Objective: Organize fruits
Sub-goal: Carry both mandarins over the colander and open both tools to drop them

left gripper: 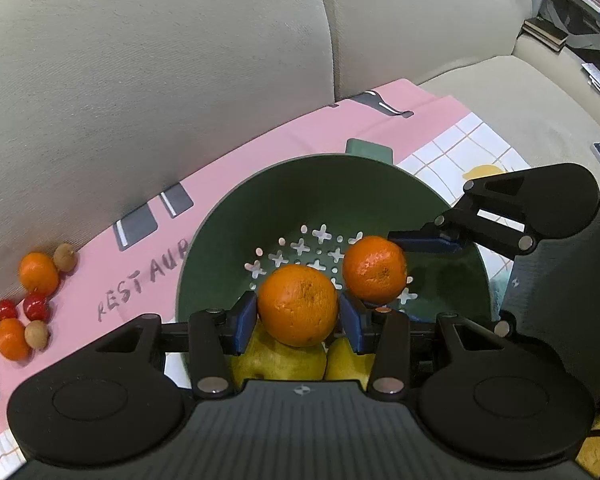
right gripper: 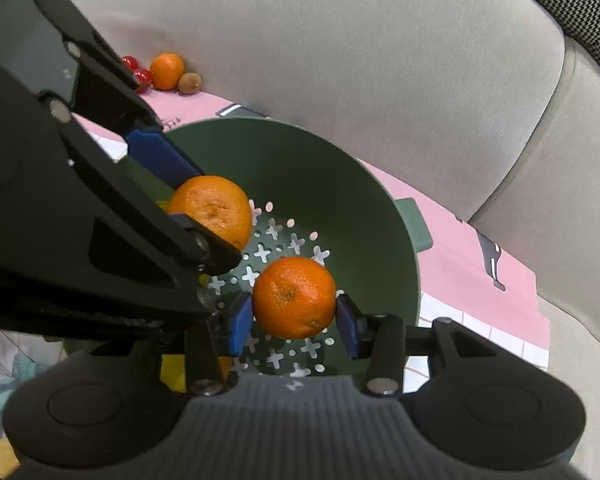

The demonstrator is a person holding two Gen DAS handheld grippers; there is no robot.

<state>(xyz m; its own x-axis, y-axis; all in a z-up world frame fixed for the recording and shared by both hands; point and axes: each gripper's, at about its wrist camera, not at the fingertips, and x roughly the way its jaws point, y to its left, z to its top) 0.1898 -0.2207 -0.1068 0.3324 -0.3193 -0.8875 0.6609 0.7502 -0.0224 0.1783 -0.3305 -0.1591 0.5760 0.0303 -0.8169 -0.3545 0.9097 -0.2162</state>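
Both grippers hang over a green perforated colander bowl (left gripper: 220, 216), each with an orange. In the left wrist view, my left gripper (left gripper: 298, 316) is shut on a large orange (left gripper: 298, 306) above two yellow fruits (left gripper: 278, 362) that lie at the bowl's near side. To its right, a blue finger (left gripper: 424, 242) of the right gripper presses a second orange (left gripper: 374, 270). In the right wrist view, my right gripper (right gripper: 294, 320) is shut on that orange (right gripper: 294, 298) over the bowl's holed bottom (right gripper: 284, 240). The left gripper's finger (right gripper: 160, 156) and its orange (right gripper: 212, 210) reach in from the left.
The bowl stands on a pink printed cloth (left gripper: 236, 160) spread over a beige sofa seat, with the backrest (left gripper: 160, 60) close behind. Loose fruit lies at the cloth's left end: oranges (left gripper: 38, 272), red cherries (left gripper: 36, 306) and small brown fruits (left gripper: 65, 257).
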